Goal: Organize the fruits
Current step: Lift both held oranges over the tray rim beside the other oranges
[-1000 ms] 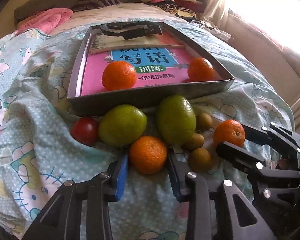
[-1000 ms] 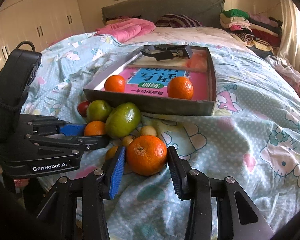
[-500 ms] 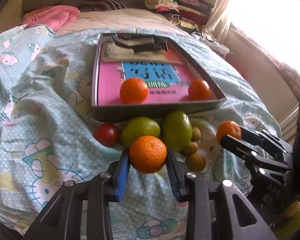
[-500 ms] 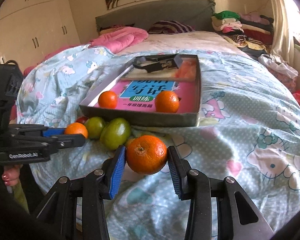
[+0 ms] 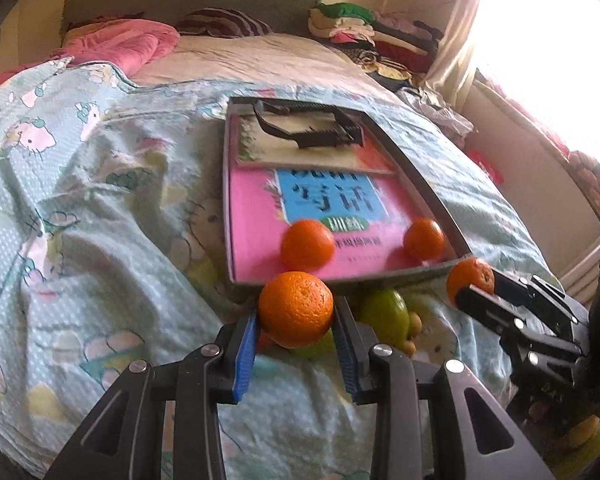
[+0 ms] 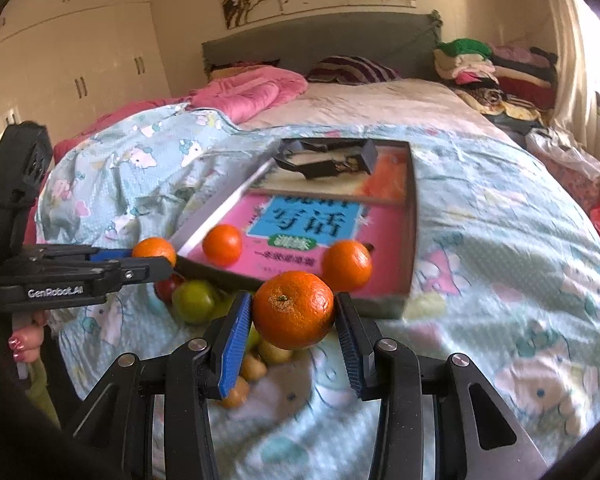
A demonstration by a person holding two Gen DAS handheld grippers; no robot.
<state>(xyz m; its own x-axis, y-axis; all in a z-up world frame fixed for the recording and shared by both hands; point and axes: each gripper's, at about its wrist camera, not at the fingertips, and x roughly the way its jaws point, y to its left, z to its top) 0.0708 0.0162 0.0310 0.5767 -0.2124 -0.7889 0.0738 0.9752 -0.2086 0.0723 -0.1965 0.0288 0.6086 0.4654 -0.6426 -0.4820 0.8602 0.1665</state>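
My left gripper [image 5: 296,334] is shut on an orange [image 5: 296,309], held above the bedspread just before the near wall of a grey tray [image 5: 416,172]. My right gripper [image 6: 294,336] is shut on a second orange [image 6: 294,310], also lifted clear of the bed. Each gripper shows in the other's view: the right gripper [image 5: 470,286] with its orange, the left gripper [image 6: 152,254] with its own. Two oranges [image 5: 307,243] [image 5: 423,239] lie in the tray on a pink book [image 5: 256,216]. Green fruits [image 5: 384,314], a red one [image 6: 165,287] and small brownish ones [image 6: 254,366] stay on the bed, partly hidden.
A black clip-like object [image 5: 308,130] lies at the tray's far end. Pink quilt [image 6: 252,94] and pillows sit by the headboard, piled clothes [image 6: 496,68] at the far right. A hand [image 6: 24,340] with painted nails grips the left tool.
Both grippers have risen with their oranges off the bedspread and moved toward the tray; the loose fruits stay behind on the bed.
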